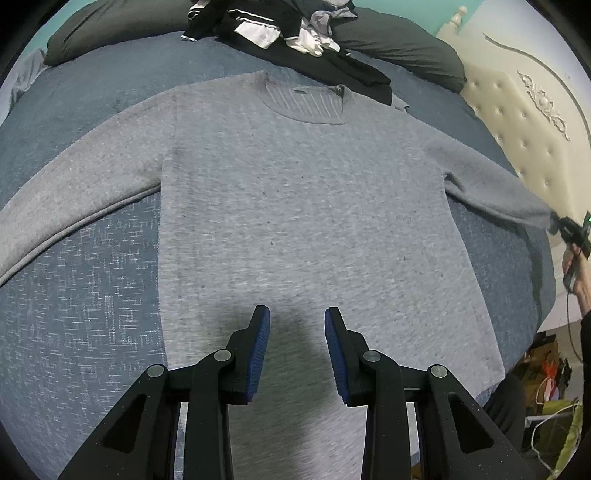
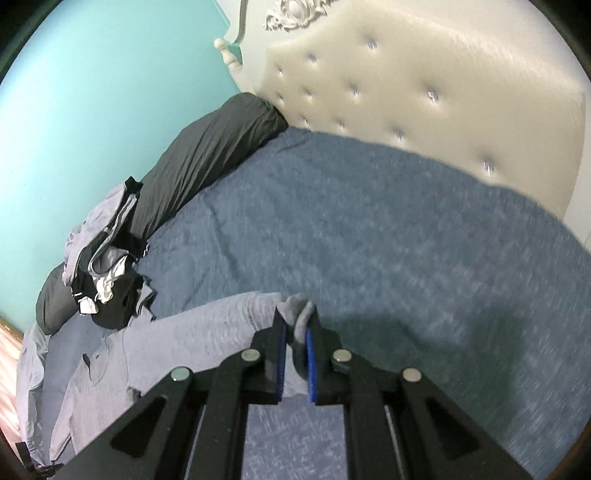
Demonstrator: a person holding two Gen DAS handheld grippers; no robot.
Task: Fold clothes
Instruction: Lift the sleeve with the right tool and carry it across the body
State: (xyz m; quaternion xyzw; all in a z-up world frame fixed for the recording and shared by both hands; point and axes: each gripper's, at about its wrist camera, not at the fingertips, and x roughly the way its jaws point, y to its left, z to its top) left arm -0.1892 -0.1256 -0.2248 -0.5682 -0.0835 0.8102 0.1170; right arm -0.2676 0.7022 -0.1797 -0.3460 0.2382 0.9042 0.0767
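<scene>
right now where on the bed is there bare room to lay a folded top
Bare blanket between the sweater's sleeve and the headboard. Another bare patch lies below the other sleeve, beside the sweater body. It is crowded by the clothes pile and pillows.

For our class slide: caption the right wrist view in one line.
Right tool pinches the grey sweater's sleeve cuff above the blue bedspread.

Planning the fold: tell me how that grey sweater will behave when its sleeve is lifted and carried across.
The grey sweater is probably floppy: its cuff bunches between the right gripper's pads. It looks like a thick knit, so the sleeve should drape and sag rather than hold shape. The body may drag on the textured blue blanket; the open left gripper could pin it.
</scene>
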